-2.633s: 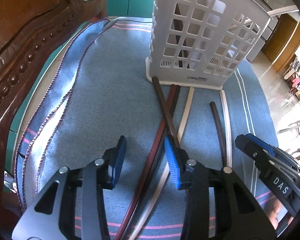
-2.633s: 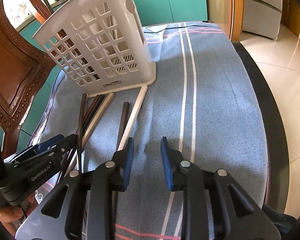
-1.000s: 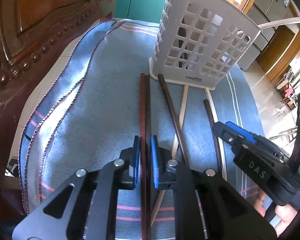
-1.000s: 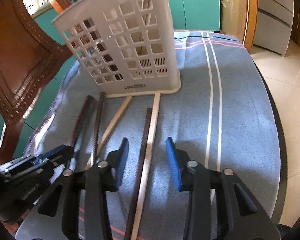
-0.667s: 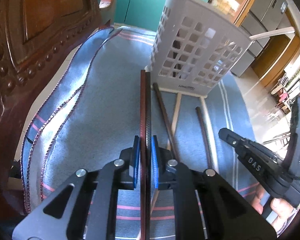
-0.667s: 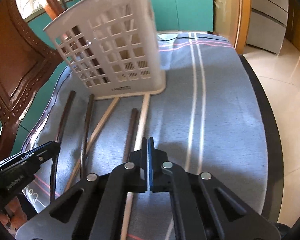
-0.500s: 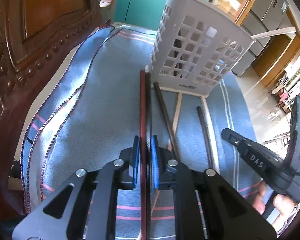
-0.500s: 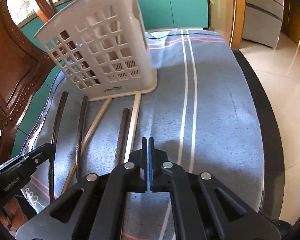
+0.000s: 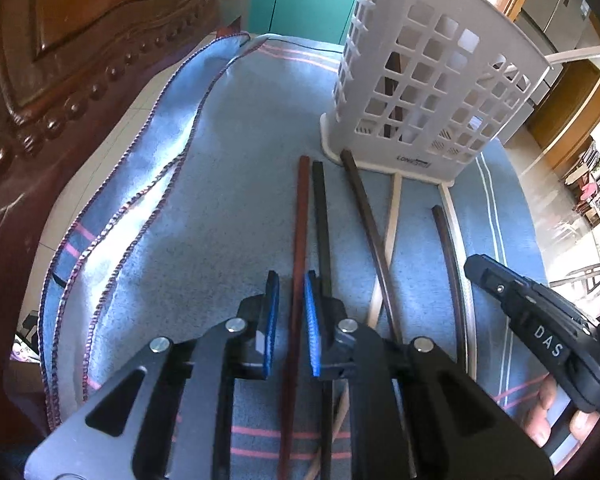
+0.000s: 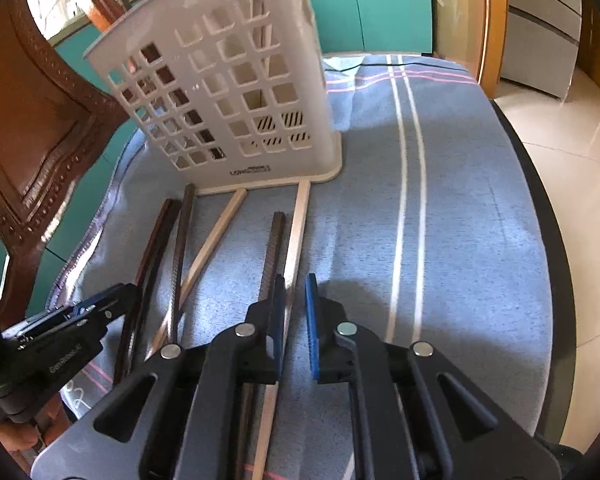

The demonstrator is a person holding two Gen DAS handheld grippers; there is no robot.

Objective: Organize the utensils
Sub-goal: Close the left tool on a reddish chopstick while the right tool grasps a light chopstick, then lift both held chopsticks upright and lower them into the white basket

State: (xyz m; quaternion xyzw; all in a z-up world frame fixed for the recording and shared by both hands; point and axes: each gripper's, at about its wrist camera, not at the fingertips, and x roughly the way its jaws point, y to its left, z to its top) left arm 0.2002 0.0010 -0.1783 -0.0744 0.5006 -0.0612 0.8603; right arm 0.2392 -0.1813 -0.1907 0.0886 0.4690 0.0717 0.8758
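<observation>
The left gripper (image 9: 291, 322) hangs low over the blue cloth (image 9: 228, 208), its blue pads slightly spread with the reddish chopstick (image 9: 300, 240) running through the gap; whether the pads touch it is hard to tell from the fisheye view, but they do not look pressed onto it. Just beside that stick on its right lies the black chopstick (image 9: 323, 220), passing under the right-hand pad. The right gripper (image 10: 294, 322) is likewise parted a little, and the pale chopstick (image 10: 296, 236) runs up to its left pad, with a dark brown chopstick (image 10: 274, 248) directly to the left of it. Both tools seem lined up along the sticks so that a single one can be pinched lengthwise and lifted.

Farther out, another dark stick (image 9: 366, 220) and a light wooden stick (image 10: 216, 236) cross at a slant, their far ends touching or nearly touching the base of the white utensil basket (image 10: 236, 92), which stands upright and already holds a few dark sticks.

Writing: "DAS" on the right tool's side, "GenRobot.AI" on the left tool's, and a small logo on the basket's base, too small to read
</observation>
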